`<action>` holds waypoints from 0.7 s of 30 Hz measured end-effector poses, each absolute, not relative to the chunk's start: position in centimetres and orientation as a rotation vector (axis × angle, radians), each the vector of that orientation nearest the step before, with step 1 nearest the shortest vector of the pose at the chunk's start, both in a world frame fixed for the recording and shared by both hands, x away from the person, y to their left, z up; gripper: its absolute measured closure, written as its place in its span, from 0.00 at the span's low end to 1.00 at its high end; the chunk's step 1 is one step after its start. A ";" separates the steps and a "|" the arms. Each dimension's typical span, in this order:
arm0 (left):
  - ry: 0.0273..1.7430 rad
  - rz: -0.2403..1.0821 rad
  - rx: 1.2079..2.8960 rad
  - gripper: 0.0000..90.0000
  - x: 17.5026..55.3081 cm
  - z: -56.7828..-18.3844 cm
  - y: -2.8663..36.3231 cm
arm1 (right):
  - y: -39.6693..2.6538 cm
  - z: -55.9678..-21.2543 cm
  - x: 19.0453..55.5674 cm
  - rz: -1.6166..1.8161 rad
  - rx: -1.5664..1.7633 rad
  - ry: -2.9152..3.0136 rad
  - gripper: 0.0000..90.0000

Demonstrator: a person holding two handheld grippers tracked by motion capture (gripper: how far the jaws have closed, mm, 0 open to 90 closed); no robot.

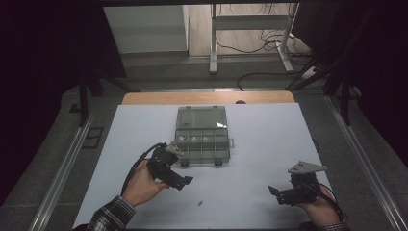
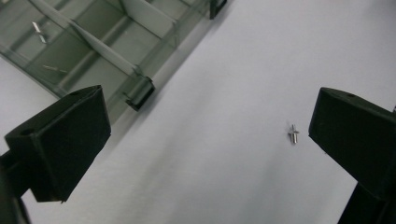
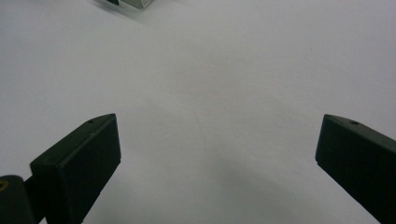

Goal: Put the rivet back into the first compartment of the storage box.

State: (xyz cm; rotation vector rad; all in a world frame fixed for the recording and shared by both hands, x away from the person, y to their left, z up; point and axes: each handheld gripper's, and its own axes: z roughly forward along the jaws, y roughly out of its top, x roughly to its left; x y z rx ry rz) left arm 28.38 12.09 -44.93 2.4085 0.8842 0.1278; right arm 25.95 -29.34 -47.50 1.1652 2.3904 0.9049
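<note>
Left hand-held gripper [image 2: 205, 140] gapes wide above the small screw [image 2: 293, 134], touching nothing.

1. The organiser box [image 1: 202, 137] stood at the desk's [image 1: 269, 130] far middle, its lid raised, blocking that stretch.
2. Only a small metal pin [image 2: 293, 133] lay on the open sheet toward the near edge.
3. Both side edges lay open.
</note>
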 end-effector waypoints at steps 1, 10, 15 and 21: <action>0.884 0.128 2.408 0.00 28.4 -44.9 12.1 | -29.3 -47.5 25.9 0.905 1.166 2.391 0.00; 0.884 0.123 2.428 0.00 27.5 -45.6 10.9 | -29.4 -47.5 25.9 0.905 1.166 2.392 0.00; 0.897 0.114 2.454 0.00 27.2 -46.5 10.1 | -29.4 -47.5 25.9 0.905 1.166 2.391 0.00; 0.879 0.079 2.471 0.00 26.7 -47.5 9.2 | -29.4 -47.5 25.9 0.905 1.164 2.391 0.00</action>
